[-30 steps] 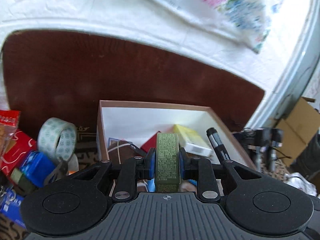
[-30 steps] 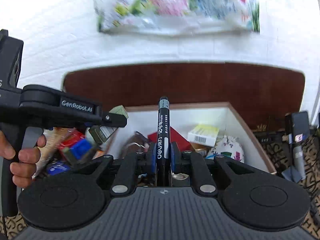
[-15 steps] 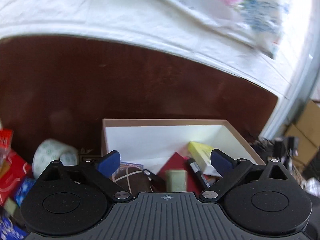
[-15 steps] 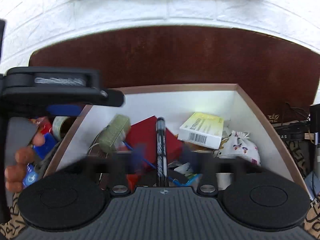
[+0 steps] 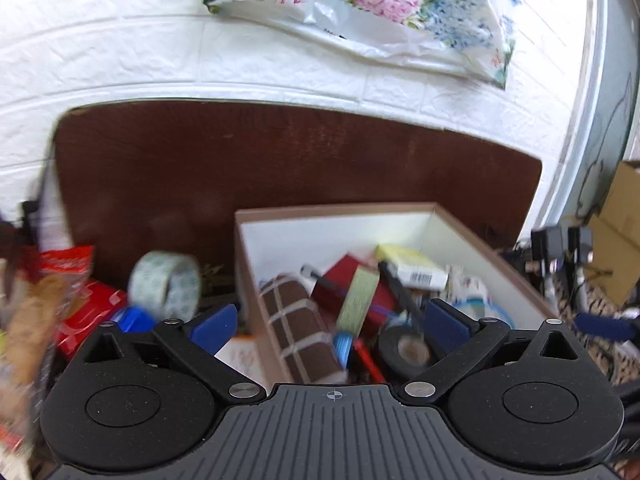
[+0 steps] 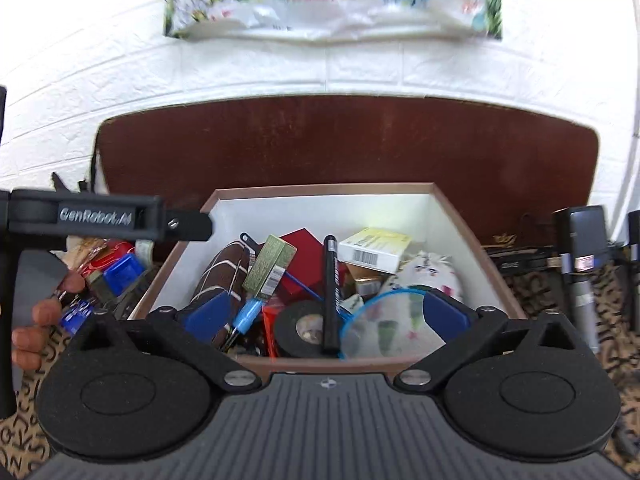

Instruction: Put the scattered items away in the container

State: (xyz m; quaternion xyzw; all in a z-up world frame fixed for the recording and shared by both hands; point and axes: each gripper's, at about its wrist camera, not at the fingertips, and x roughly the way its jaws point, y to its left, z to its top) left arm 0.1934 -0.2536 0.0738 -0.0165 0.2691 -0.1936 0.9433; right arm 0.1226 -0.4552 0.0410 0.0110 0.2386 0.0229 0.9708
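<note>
Right wrist: marker [image 6: 330, 292] & green box [image 6: 269, 266] in container [image 6: 472, 240].

White brick-pattern wall [image 6: 100, 60] behind, floral plastic bag [image 5: 360, 12] hanging on it. Dark brown board [image 6: 348, 144] leaning against the wall. Cardboard box [image 5: 616, 240] far right. Patterned tan-and-black surface [image 6: 560, 292] underneath. Bright, even daylight.

Matt cardboard box [image 6: 472, 236], glossy plastic marker [image 6: 330, 280], dark polished wooden board [image 6: 360, 140].
</note>
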